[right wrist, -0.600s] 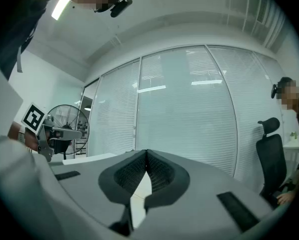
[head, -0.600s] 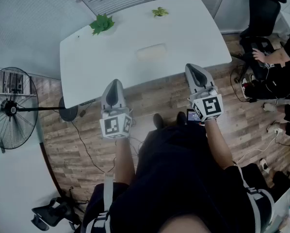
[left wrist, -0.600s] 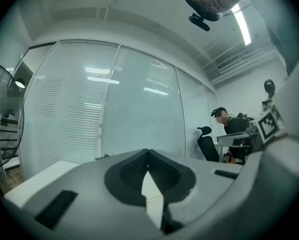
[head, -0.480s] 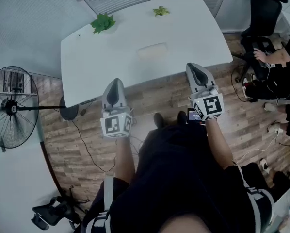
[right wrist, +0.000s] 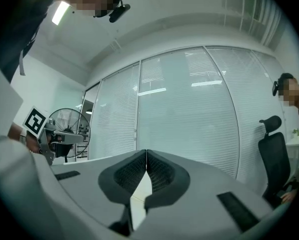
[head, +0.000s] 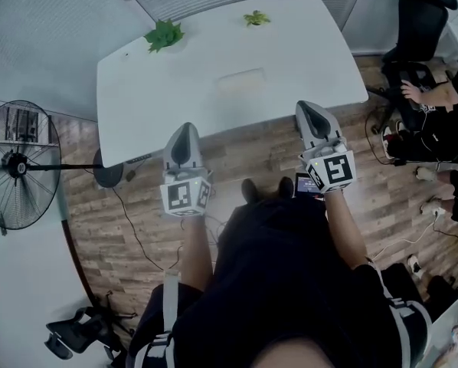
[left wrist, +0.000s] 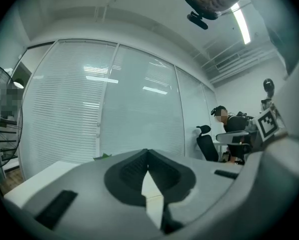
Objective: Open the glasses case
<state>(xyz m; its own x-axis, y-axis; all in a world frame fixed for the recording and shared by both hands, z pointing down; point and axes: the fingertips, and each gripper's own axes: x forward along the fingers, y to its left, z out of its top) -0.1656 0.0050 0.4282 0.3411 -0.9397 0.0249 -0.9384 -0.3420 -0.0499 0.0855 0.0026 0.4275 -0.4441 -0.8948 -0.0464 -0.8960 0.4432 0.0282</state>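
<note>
case, pale on white table: outline faint, seam indistinct; left gripper and right gripper both clenched empty, apart from it.

Table top is smooth matt white, and the glasses case has a pale, dull finish too. Floor is wood-look planks with visible grain. Left gripper and right gripper look like matt grey plastic, with dark ribbed pads. Fan has a wire metal grille.
</note>
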